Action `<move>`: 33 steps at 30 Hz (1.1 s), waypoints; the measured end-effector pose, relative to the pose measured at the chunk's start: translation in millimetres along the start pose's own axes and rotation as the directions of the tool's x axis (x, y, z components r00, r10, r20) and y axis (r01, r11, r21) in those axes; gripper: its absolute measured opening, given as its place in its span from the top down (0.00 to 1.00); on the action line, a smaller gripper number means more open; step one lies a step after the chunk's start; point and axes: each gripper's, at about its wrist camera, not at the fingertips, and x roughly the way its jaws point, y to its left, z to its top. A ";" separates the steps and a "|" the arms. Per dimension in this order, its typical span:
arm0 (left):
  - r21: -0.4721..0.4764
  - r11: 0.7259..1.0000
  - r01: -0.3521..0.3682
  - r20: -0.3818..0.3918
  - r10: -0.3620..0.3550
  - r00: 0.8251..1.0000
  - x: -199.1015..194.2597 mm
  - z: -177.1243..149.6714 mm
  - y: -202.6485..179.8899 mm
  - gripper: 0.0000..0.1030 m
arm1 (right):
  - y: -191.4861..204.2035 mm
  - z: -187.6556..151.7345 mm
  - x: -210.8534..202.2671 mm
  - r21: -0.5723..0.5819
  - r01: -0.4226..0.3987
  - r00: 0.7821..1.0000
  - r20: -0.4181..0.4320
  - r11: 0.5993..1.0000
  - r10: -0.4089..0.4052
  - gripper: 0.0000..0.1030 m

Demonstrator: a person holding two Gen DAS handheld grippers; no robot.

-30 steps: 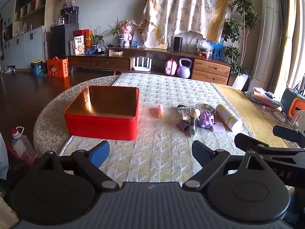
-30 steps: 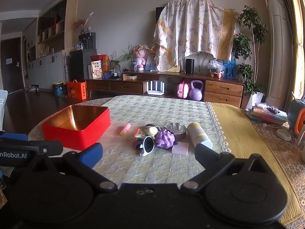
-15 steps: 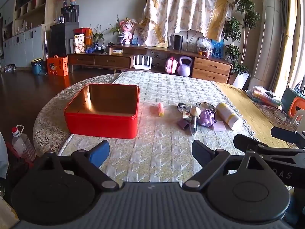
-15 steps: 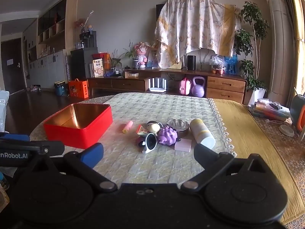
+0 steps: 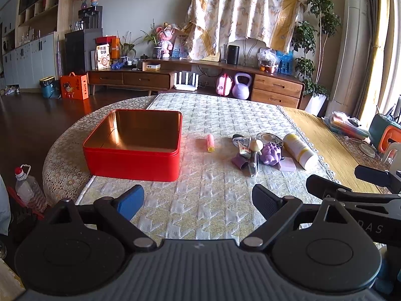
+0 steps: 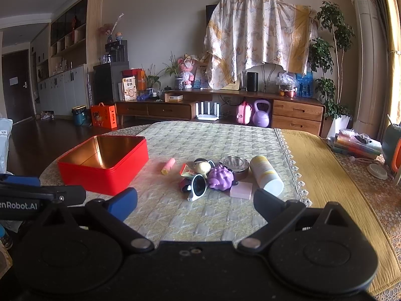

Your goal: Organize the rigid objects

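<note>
Both hand-held grippers hang at the near edge of a quilted table, the left gripper (image 5: pixel 198 197) and the right gripper (image 6: pixel 195 199) each spread wide and holding nothing, with the sorting apparently not yet begun. An open red tin (image 5: pixel 132 145) sits empty; everything to be organised lies to the right of it. Nearest the red tin, and apart from the rest, is a small pink-and-yellow tube (image 6: pixel 168 166). Farther right is a tight heap: a purple spiky toy (image 6: pixel 220 176), black-and-white sunglasses (image 6: pixel 198 186), a metal dish (image 6: pixel 234 164), a pink pad (image 6: pixel 241 190) and a white-and-yellow bottle (image 6: pixel 265 174) lying on its side at the end farthest from the red tin. The risk appears to lie in that crowding: fingers closing on one piece could catch or drag a neighbour, and the toppled bottle looks free to roll away from the red tin toward the table's fringe if nudged. The thin sunglasses may slip from a loose pinch.
</note>
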 end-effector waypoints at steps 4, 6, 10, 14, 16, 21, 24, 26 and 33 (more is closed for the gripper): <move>0.001 1.000 0.000 0.000 0.000 1.000 0.7 -0.1 -0.2 0.09 | 0.8 -0.1 0.1 0.000 -0.001 1.000 -0.001 1.000 0.001 0.04; 0.000 1.000 0.001 -0.001 -0.001 1.000 1.0 -0.1 -0.2 0.09 | 0.8 -0.1 0.2 0.000 -0.002 1.000 -0.002 1.000 0.002 0.04; 0.000 1.000 0.001 -0.001 -0.001 1.000 1.0 -0.3 -0.2 0.09 | 0.8 -0.2 0.5 0.000 -0.001 1.000 -0.002 1.000 0.001 0.04; 0.000 1.000 0.000 0.000 0.000 1.000 0.6 -0.1 -0.3 0.09 | 0.9 -0.4 0.9 -0.001 -0.001 1.000 -0.004 1.000 0.001 0.04; -0.001 1.000 0.001 0.000 -0.001 1.000 1.2 -0.3 -0.2 0.09 | 1.1 -0.8 1.3 -0.001 -0.002 1.000 -0.004 1.000 0.002 0.04; 0.003 1.000 0.000 -0.002 0.000 1.000 1.6 -0.5 -1.6 0.09 | 1.2 -0.6 1.2 -0.001 -0.001 1.000 -0.004 1.000 0.001 0.04; 0.009 1.000 0.002 -0.005 -0.002 1.000 4.8 0.6 -2.8 0.09 | 1.2 -0.9 1.9 -0.001 -0.001 1.000 -0.006 1.000 0.001 0.04; 0.013 1.000 0.002 -0.009 -0.002 1.000 7.3 0.9 -3.0 0.09 | 0.5 -2.6 6.7 -0.001 -0.002 1.000 -0.012 1.000 0.002 0.04; 0.064 0.997 0.053 -0.017 -0.052 0.999 25.6 9.5 -14.6 0.09 | -15.2 1.2 25.7 0.017 0.015 0.999 -0.049 1.000 -0.015 0.04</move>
